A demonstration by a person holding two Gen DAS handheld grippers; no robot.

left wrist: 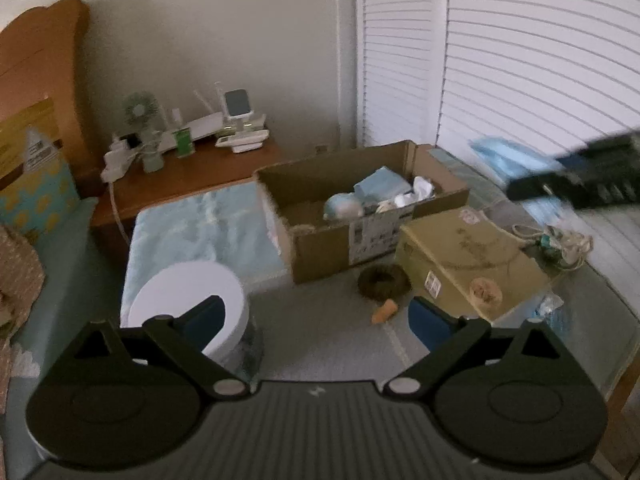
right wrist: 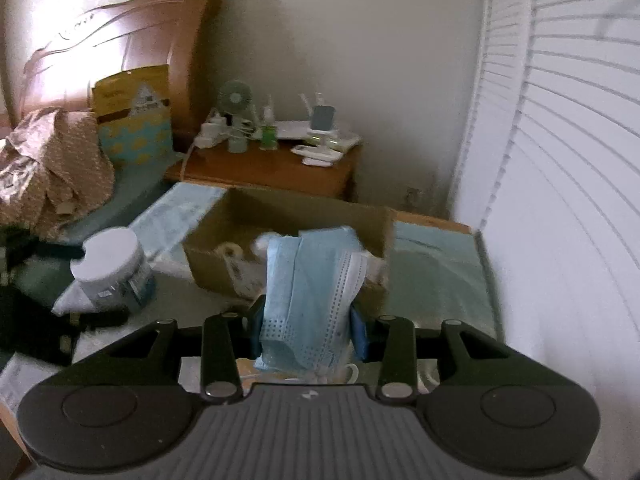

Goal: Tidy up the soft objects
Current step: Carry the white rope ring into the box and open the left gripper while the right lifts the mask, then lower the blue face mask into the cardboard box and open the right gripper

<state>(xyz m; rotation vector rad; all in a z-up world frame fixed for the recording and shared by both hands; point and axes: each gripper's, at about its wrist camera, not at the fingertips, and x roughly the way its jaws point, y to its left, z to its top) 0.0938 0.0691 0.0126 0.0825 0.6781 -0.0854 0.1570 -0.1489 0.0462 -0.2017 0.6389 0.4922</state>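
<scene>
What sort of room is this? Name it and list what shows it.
Most likely a bedroom: a carved wooden headboard with rumpled bedding below it, a wooden nightstand crowded with a small fan and chargers, and slatted blinds over the window.

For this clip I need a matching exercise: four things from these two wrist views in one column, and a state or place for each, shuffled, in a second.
Things
1. Light-blue pleated face masks
2. Open brown cardboard box
3. White-lidded round tub
4. Left gripper

States or places
A. Jaws wide apart, nothing between them
B. Clamped in the right gripper
C. Standing on the pale-blue padded mat
D. Already holding pale soft items

Pairs: 1-B, 2-D, 3-C, 4-A
</scene>
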